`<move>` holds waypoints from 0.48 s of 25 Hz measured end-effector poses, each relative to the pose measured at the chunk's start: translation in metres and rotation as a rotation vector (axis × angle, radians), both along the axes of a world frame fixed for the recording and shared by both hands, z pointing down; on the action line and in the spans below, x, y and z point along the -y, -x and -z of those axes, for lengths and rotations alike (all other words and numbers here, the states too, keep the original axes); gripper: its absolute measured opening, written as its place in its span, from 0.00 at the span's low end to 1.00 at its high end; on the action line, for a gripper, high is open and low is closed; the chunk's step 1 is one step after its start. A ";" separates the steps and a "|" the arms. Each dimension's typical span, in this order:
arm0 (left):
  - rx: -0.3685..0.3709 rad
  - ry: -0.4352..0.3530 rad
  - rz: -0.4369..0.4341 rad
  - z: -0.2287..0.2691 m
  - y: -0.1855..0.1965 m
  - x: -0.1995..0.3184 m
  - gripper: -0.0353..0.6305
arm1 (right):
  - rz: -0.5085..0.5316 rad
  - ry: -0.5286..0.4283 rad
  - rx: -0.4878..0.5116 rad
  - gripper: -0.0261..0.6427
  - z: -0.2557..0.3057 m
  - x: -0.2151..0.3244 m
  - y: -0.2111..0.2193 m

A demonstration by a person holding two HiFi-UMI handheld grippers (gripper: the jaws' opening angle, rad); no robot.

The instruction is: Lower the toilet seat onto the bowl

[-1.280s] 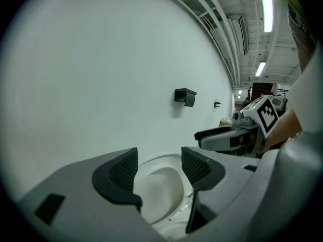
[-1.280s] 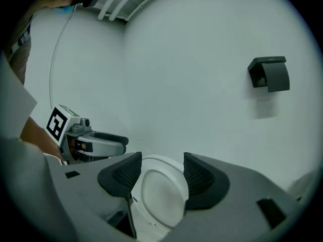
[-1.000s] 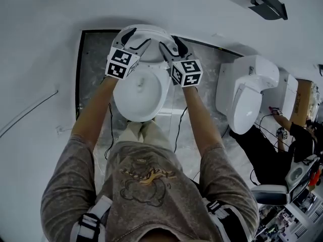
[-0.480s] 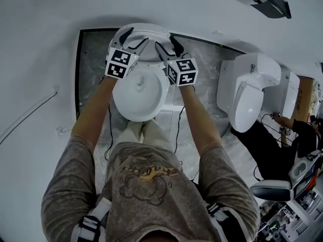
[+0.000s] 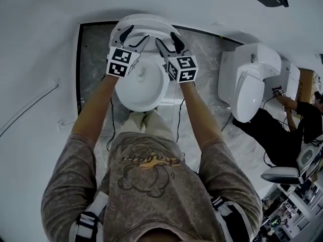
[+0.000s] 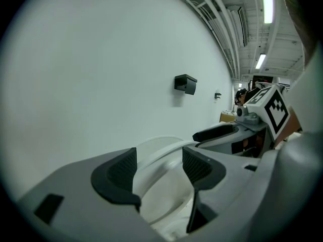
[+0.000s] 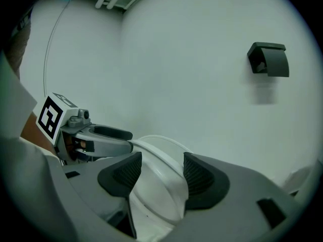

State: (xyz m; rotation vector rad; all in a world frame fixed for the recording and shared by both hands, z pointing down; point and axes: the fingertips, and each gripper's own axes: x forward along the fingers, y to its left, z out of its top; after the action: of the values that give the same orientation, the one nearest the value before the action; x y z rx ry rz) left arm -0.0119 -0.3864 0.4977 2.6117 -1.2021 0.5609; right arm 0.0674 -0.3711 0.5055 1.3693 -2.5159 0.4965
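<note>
At twelve o'clock on the toilet bowl [image 5: 141, 89], raised toilet seat [image 5: 146, 23] straddled by left gripper [image 5: 132, 38] and right gripper [image 5: 167, 39], jaws of both spread round its rim.

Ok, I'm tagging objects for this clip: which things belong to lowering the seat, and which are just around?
In the job: toilet seat, bowl, left gripper, right gripper.
Just around: second toilet, black wall box, another person at the right.
</note>
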 end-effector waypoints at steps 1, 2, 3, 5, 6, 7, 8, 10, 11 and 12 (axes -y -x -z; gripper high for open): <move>-0.005 0.001 -0.003 0.000 0.001 -0.007 0.47 | -0.001 0.000 0.002 0.42 0.000 -0.007 0.000; -0.010 0.001 -0.006 0.001 0.002 -0.015 0.47 | -0.001 0.000 0.004 0.42 0.001 -0.014 0.002; -0.017 0.001 -0.007 0.001 0.005 -0.023 0.47 | -0.003 0.002 0.007 0.42 0.001 -0.022 0.004; -0.031 0.006 -0.010 0.003 0.009 -0.041 0.47 | -0.006 0.009 0.011 0.42 0.002 -0.037 0.009; -0.038 0.010 -0.011 0.003 0.011 -0.050 0.47 | -0.009 0.014 0.013 0.42 0.002 -0.045 0.011; -0.044 0.016 -0.012 0.003 0.012 -0.059 0.47 | -0.011 0.021 0.015 0.42 0.002 -0.053 0.013; -0.052 0.024 -0.010 0.003 0.013 -0.068 0.47 | -0.012 0.028 0.018 0.42 0.001 -0.061 0.014; -0.068 0.043 0.007 0.002 0.017 -0.086 0.46 | -0.006 0.042 0.016 0.42 0.000 -0.077 0.018; -0.074 0.051 0.018 0.002 0.019 -0.095 0.46 | -0.002 0.047 0.013 0.42 0.000 -0.086 0.019; -0.077 0.057 0.028 0.002 0.021 -0.105 0.46 | 0.003 0.054 0.009 0.42 -0.001 -0.095 0.021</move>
State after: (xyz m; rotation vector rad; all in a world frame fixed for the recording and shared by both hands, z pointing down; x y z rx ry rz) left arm -0.0324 -0.2818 0.4960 2.5401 -1.1797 0.4774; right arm 0.0466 -0.2756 0.5066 1.3469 -2.4921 0.5673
